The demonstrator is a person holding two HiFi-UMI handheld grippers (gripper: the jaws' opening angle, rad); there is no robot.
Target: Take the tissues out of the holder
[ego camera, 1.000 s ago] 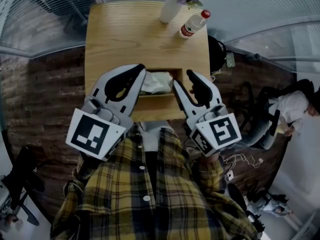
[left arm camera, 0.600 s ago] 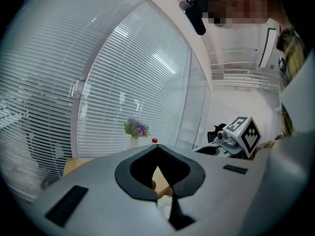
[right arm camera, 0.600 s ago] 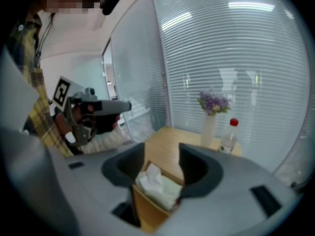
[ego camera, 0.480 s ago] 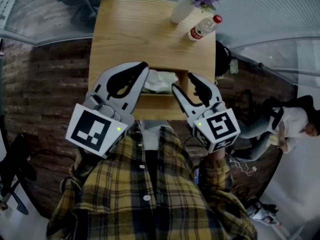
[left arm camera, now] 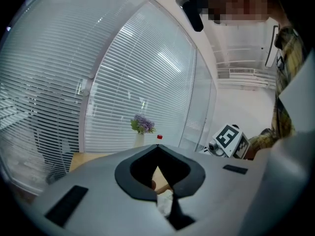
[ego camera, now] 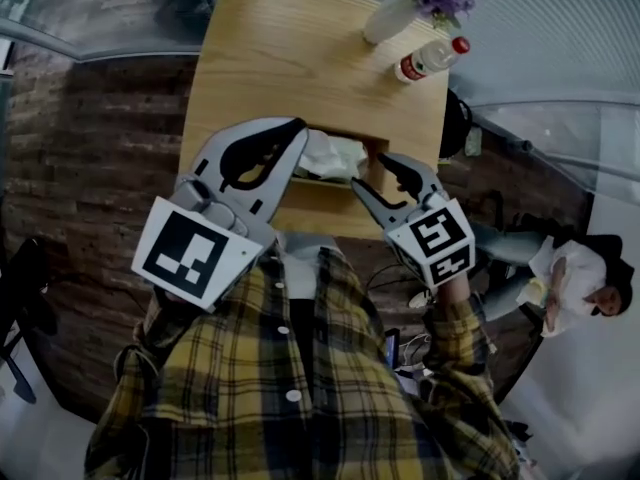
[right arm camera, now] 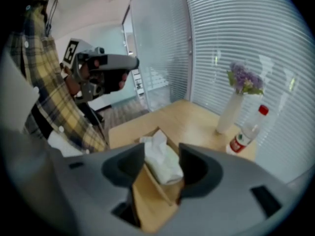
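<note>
Wooden surface (ego camera: pixel 300 58), with a wooden holder (ego camera: pixel 318 193) at its near edge and white tissues (ego camera: pixel 335 156) bunched inside it, not yet taken out. In the head view your left gripper (ego camera: pixel 298 126) sits over the holder's left end and your right gripper (ego camera: pixel 370 171) at its right end.

Only the right gripper view settles the right jaws. They stand wide and have just been opening. The tissues and the holder's wall lie between them, and the pads do not close on either.

The left gripper view shows its jaws with tips together, gripping nothing. A scrap of tissue and bare wood show through the gap behind the tips.

A vase (ego camera: pixel 392 16) and a red-capped bottle (ego camera: pixel 430 60) stand at the far edge, well apart from the holder. The head view alone shows a second person (ego camera: pixel 575 283) off to the right.
</note>
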